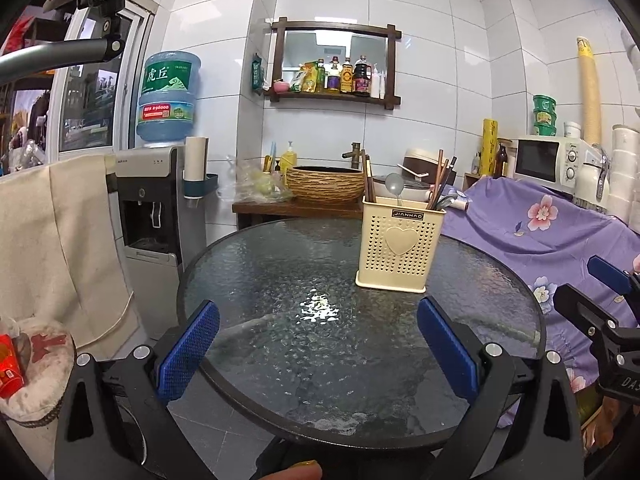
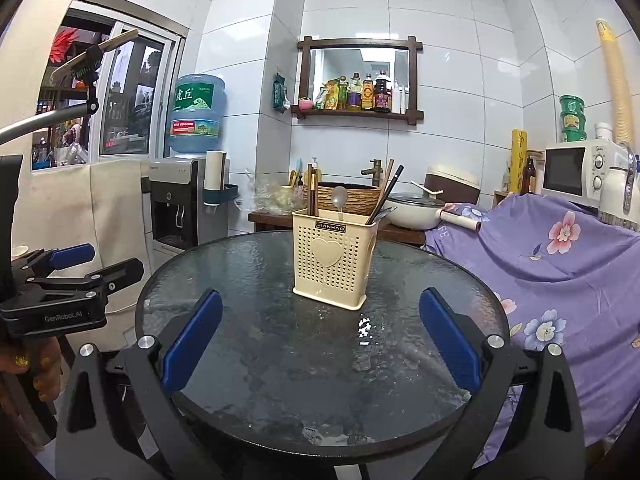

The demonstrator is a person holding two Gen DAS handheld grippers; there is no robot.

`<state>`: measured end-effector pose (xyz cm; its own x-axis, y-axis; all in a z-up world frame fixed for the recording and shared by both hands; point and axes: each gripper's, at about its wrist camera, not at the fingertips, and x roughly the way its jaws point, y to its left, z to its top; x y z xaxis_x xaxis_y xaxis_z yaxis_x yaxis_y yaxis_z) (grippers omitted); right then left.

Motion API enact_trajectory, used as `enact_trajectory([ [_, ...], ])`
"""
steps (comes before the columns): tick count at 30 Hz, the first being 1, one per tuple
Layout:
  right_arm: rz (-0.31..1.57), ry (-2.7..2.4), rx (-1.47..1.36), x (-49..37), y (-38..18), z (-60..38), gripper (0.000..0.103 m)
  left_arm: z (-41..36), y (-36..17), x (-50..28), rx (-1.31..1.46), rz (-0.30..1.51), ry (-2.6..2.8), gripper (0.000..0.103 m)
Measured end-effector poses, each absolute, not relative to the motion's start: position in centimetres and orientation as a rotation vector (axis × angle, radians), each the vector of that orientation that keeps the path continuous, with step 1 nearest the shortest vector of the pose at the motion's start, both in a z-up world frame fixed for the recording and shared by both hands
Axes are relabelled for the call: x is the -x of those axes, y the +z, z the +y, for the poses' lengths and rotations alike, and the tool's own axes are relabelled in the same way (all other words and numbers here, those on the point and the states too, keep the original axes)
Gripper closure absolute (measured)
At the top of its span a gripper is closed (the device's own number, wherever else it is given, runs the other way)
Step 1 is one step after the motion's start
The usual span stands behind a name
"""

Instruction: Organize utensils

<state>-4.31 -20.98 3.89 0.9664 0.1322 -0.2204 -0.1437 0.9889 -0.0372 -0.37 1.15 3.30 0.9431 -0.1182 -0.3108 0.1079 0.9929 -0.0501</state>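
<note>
A cream perforated utensil holder [image 1: 400, 246] with a raised heart on its front stands upright on the far part of a round, textured glass table [image 1: 280, 360], right of centre in the left wrist view and near the middle in the right wrist view. Inside it, dark wooden chopsticks [image 2: 312, 194] stand at the left end, a pale spoon [image 2: 339, 197] rises in the middle, and more chopsticks [image 2: 386, 192] lean out at the right end beside what looks like a metal spoon, though that one is too hidden to tell for sure. The left gripper [image 1: 318, 344] hovers over the near edge of the table with its blue-padded fingers spread wide and nothing between them. The right gripper [image 2: 320, 340] is held the same way, jaws wide apart and empty, well short of the holder. Each gripper shows at the edge of the other's view, the two side by side. Behind the table, a woven-sided basin [image 1: 325, 184] sits on a wooden stand; a water dispenser [image 1: 154, 208] with a blue bottle is at far left, and a purple floral cloth [image 2: 560, 256] drapes furniture on the right below a white microwave [image 2: 576, 172]. A wall shelf [image 2: 358, 114] holds sauce bottles.
</note>
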Motion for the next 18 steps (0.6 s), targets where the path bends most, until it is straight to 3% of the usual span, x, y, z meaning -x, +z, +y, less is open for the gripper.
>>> enact_trajectory([
  [18, 0.241, 0.141, 0.03, 3.8, 3.5, -21.1, 0.006, 0.0, 3.4, 0.4, -0.008, 0.32, -0.096, 0.006],
])
